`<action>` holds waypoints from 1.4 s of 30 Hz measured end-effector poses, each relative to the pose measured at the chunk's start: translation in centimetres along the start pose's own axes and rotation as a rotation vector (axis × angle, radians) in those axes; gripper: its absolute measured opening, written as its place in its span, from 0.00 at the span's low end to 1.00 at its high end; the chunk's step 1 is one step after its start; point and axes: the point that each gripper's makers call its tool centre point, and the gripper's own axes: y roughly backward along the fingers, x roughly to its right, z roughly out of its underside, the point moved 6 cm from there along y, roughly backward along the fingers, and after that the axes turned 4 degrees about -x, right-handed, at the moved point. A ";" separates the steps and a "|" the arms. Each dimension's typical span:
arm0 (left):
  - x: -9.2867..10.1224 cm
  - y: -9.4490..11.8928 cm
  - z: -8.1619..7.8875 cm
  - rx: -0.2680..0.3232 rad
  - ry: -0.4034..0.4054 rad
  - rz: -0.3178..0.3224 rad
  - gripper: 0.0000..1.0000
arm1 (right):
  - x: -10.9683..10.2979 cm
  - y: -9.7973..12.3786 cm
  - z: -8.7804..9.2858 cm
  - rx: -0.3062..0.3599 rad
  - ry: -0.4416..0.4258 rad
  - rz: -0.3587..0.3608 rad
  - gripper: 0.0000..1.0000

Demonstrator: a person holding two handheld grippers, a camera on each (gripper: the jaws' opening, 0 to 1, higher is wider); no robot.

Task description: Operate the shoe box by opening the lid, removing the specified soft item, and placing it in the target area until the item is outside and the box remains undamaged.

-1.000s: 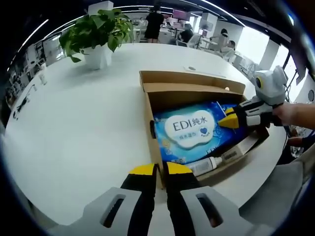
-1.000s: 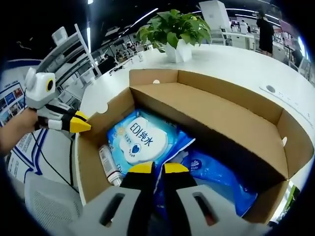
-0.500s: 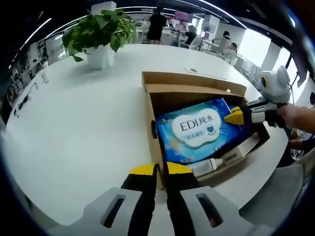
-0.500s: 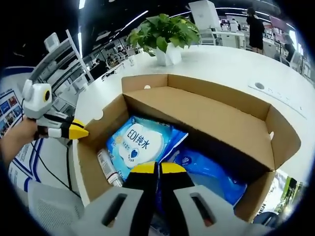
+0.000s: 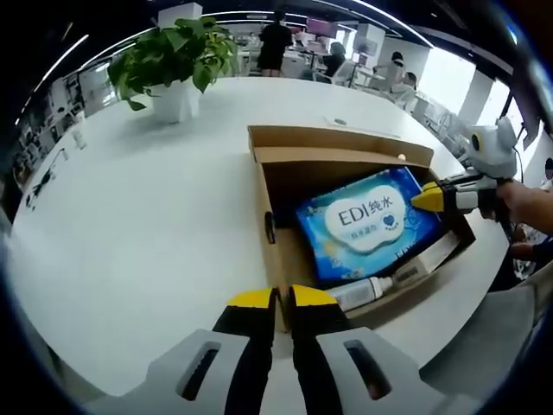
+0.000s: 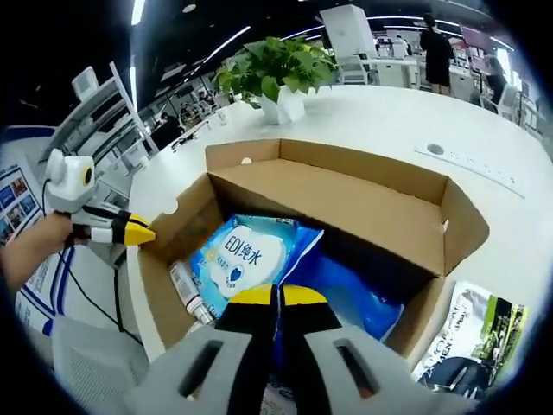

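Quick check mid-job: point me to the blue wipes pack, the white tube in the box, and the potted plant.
blue wipes pack (image 5: pixel 367 218), left gripper view, on its white label.
white tube (image 6: pixel 186 291), right gripper view, mid-body.
potted plant (image 5: pixel 173 99), left gripper view, on the white pot.

A broad white surface (image 5: pixel 155 207) carries an open cardboard shoe box (image 5: pixel 278 259) near its edge. A potted plant (image 5: pixel 173 65) in a white pot stands well apart from the box. Just beside the box lies a dark and green printed packet (image 6: pixel 467 333). A small round fitting (image 6: pixel 435 149) sits flush in the surface.
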 end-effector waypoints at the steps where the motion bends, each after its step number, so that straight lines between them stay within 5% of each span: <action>1: 0.0 0.0 0.0 -0.003 -0.003 -0.001 0.03 | 0.0 0.0 0.1 0.000 0.007 0.002 0.00; 11: 0.3 0.3 -0.4 -0.025 -0.071 -0.006 0.04 | 0.3 0.0 0.6 -0.023 0.059 0.026 0.00; 23: 2.2 0.7 -3.5 0.049 -0.152 0.007 0.11 | 0.7 -0.2 1.0 -0.046 0.057 0.032 0.00; 42: 3.9 -4.9 -3.2 -0.117 -0.239 0.090 0.18 | 0.7 -0.3 1.2 -0.055 0.094 0.045 0.00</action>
